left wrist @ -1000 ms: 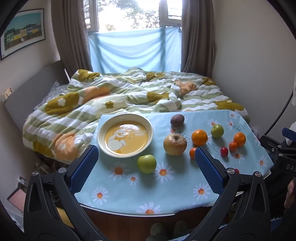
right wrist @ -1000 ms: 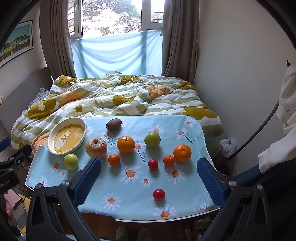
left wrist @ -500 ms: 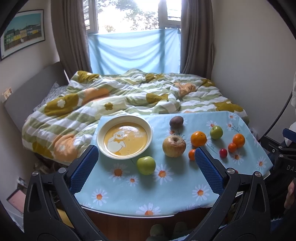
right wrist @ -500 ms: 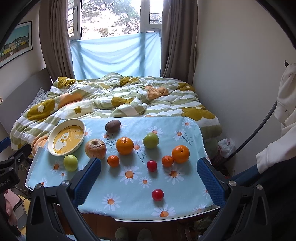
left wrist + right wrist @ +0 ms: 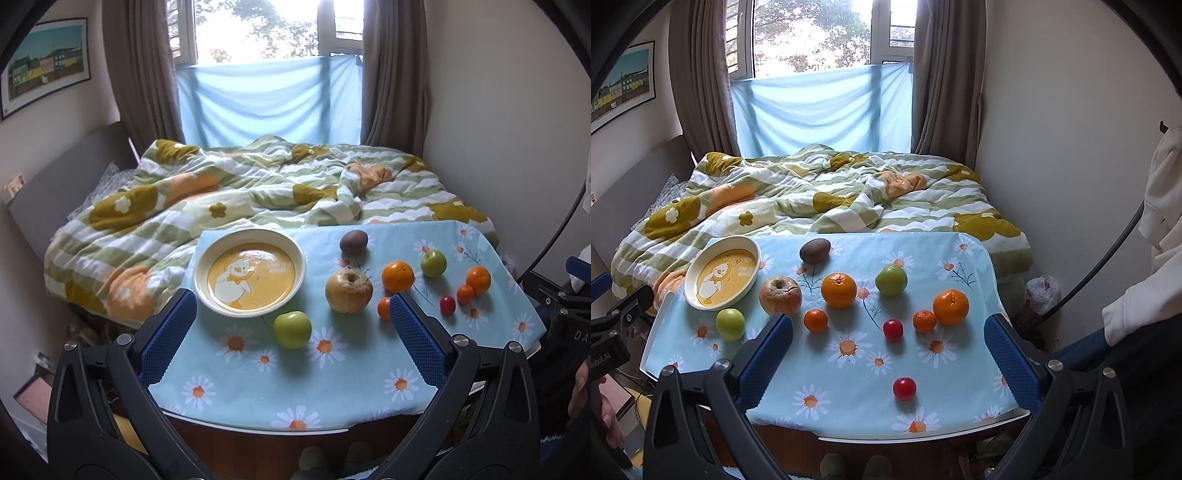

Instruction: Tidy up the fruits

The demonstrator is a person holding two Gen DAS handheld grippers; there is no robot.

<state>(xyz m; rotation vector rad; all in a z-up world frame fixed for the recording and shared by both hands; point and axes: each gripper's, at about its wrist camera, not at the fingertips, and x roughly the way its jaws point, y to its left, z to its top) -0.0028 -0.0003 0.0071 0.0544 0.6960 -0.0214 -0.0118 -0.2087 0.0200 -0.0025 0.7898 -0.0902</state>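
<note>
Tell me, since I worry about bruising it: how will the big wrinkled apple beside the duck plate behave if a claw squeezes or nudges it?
The wrinkled apple has puckered, browning skin, so it is probably soft and may dent under firm pads. Being round and resting on the flat cloth, it would likely roll if nudged, perhaps toward the plate.

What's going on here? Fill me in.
A person holds two grippers over a table of loose fruit, and nothing has been picked up yet. The left gripper and right gripper are both open and empty. The yellow duck bowl holds no fruit. Oranges, green apples, a wrinkled apple, a brown fruit and small red fruits all lie scattered on the daisy cloth.
</note>
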